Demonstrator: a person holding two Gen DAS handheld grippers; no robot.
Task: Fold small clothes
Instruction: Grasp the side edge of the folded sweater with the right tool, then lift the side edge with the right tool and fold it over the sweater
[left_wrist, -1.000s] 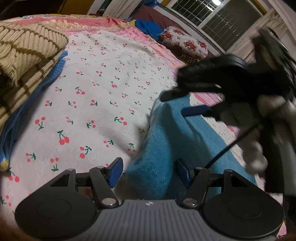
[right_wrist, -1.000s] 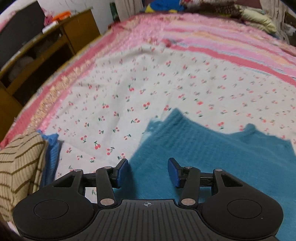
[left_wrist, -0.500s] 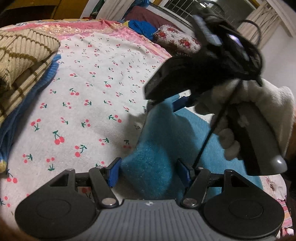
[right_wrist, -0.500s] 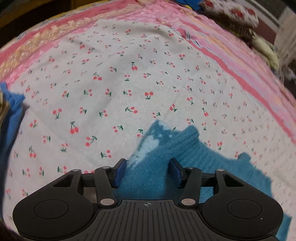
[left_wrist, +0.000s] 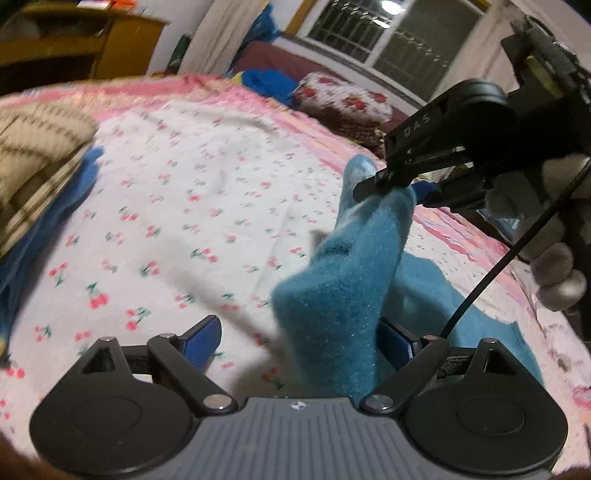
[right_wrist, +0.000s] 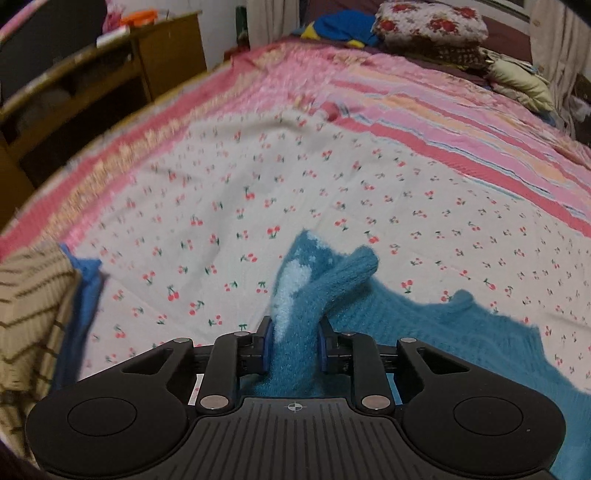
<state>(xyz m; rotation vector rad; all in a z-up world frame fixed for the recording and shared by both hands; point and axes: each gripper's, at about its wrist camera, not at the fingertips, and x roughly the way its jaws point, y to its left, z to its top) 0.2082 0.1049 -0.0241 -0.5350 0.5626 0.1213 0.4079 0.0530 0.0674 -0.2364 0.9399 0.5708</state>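
Right wrist view shows a big bed with a white sheet printed with little red cherries on top of a pink striped blanket. A fuzzy teal blue knitted sweater lies on the cherry sheet, low and to the right, with most of it flat. One part of it, with a pale blue patch, is pulled up off the sheet. The right gripper has just been closing and its two blue pads now squeeze that raised part tight.

At the left edge sits a pile of folded clothes, a tan knit with brown stripes on top of something blue. A flowery red and white pillow rests at the far end of the bed, and a brown wooden desk stands beside the bed.

Left wrist view shows the left gripper with its jaws wide apart, having just been opening. The sweater hangs between them and lies against the right pad, but they do not pinch it. A gloved hand holds the right gripper, whose black arm has the white letters "DAS" on it
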